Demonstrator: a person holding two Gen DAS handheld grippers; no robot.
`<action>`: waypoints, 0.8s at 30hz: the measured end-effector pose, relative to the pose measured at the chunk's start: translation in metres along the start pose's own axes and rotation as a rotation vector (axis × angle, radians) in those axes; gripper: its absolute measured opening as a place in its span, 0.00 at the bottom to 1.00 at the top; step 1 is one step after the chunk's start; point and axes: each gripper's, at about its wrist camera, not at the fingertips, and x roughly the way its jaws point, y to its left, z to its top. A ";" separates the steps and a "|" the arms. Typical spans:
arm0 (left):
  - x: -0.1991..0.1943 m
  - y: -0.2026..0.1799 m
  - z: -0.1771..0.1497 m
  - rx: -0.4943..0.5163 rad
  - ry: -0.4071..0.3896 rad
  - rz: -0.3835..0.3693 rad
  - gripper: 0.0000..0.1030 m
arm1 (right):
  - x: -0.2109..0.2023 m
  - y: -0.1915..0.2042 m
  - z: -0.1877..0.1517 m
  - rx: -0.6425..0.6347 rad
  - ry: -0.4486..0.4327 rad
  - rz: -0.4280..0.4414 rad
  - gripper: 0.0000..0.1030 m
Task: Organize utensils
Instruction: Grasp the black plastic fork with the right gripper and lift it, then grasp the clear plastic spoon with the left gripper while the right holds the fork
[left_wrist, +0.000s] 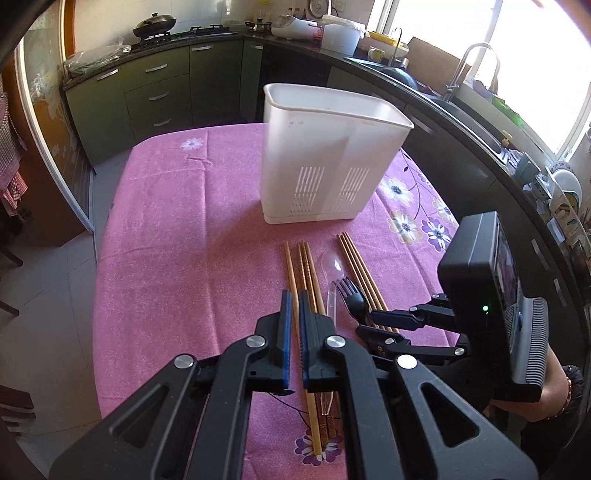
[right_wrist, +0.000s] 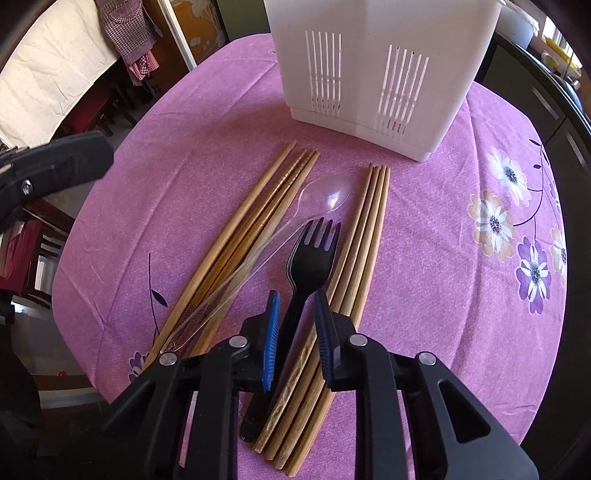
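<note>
Over the pink flowered tablecloth (right_wrist: 229, 110), the right gripper (right_wrist: 295, 306) is pointed steeply down, its blue-padded jaws set narrowly on either side of the handle of a black plastic fork (right_wrist: 312, 254). A small gap shows between each pad and the handle, so no grip is made; the fork is seen lying flat on the cloth. To the right of the fork, touching it, a bundle of wooden chopsticks (right_wrist: 369, 229) is laid; to its left a clear plastic spoon (right_wrist: 325, 195) is rested across a second bundle of chopsticks (right_wrist: 258, 214). Beyond the utensils a white slotted utensil holder (right_wrist: 380, 66) is stood upright.

The left gripper (left_wrist: 294, 306) is held above the left bundle with its jaws nearly together and nothing between them. In its view the holder (left_wrist: 325, 155) is seen empty at the rim, with kitchen counters (left_wrist: 159, 70) behind.
</note>
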 end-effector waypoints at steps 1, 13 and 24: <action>-0.003 0.004 0.001 -0.008 -0.011 0.007 0.04 | 0.002 0.001 0.000 -0.003 0.006 -0.005 0.19; -0.004 0.009 -0.002 -0.001 -0.008 0.013 0.04 | 0.019 0.018 0.007 -0.001 -0.024 -0.061 0.09; 0.070 -0.024 0.005 0.043 0.174 0.023 0.10 | -0.048 -0.019 -0.014 0.102 -0.208 0.055 0.09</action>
